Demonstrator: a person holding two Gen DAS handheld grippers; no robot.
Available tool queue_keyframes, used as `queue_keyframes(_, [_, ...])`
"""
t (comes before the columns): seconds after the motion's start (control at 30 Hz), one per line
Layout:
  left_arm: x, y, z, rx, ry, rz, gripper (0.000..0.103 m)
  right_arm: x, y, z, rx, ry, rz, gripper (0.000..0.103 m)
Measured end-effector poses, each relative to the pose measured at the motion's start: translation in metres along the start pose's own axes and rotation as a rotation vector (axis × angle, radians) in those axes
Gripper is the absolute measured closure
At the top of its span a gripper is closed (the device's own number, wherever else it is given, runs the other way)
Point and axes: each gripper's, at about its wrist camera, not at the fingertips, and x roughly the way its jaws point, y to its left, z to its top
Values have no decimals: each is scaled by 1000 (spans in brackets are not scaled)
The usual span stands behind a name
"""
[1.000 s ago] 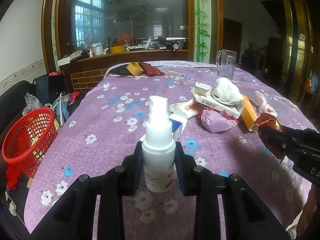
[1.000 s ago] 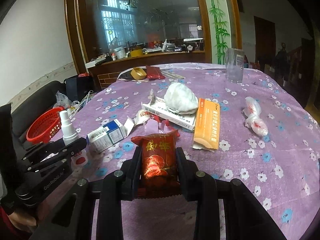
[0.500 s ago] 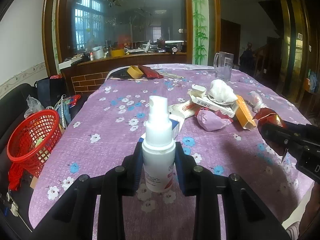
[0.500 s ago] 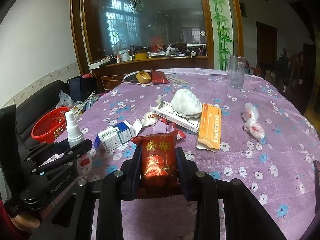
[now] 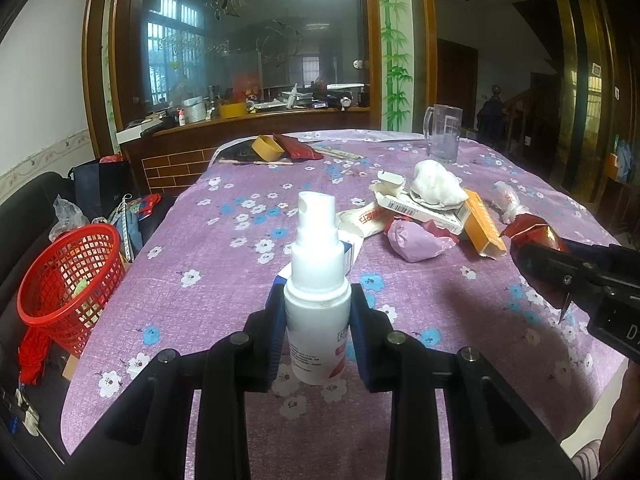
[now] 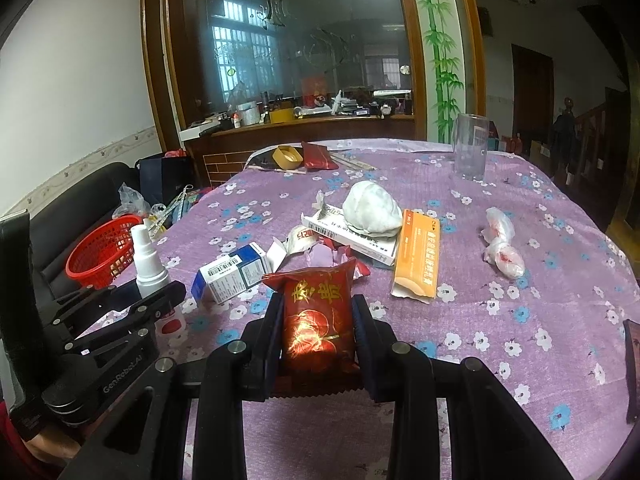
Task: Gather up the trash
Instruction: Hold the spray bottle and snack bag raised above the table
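My left gripper [image 5: 318,312] is shut on a white spray bottle [image 5: 318,280] and holds it upright above the purple flowered tablecloth [image 5: 224,248]. It also shows in the right wrist view [image 6: 148,260]. My right gripper [image 6: 318,320] is shut on a red snack packet [image 6: 318,312], seen at the right edge of the left wrist view [image 5: 534,236]. A red mesh basket [image 5: 68,280] stands off the table's left side, below the edge. Loose trash lies mid-table: a blue and white box [image 6: 230,272], a white box [image 6: 348,236], an orange box [image 6: 416,256], a white wad [image 6: 372,208].
A crumpled pink bag [image 5: 416,240] lies by the boxes. Two small wrapped bundles [image 6: 502,244] lie to the right. A clear glass mug [image 6: 470,146] stands at the far side. A yellow tape roll [image 6: 286,158] and red pouch [image 6: 318,156] lie at the far edge. A dark sofa [image 6: 80,208] is at left.
Both grippers have risen and pulled back a little from the table with their items still held. The trash on the table has not moved.
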Motion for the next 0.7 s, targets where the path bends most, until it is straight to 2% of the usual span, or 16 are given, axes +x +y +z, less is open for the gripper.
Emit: queue_keyframes(0.7, [-1, 2, 0, -3, 0, 1, 74, 3, 3, -1, 2, 12, 8, 67])
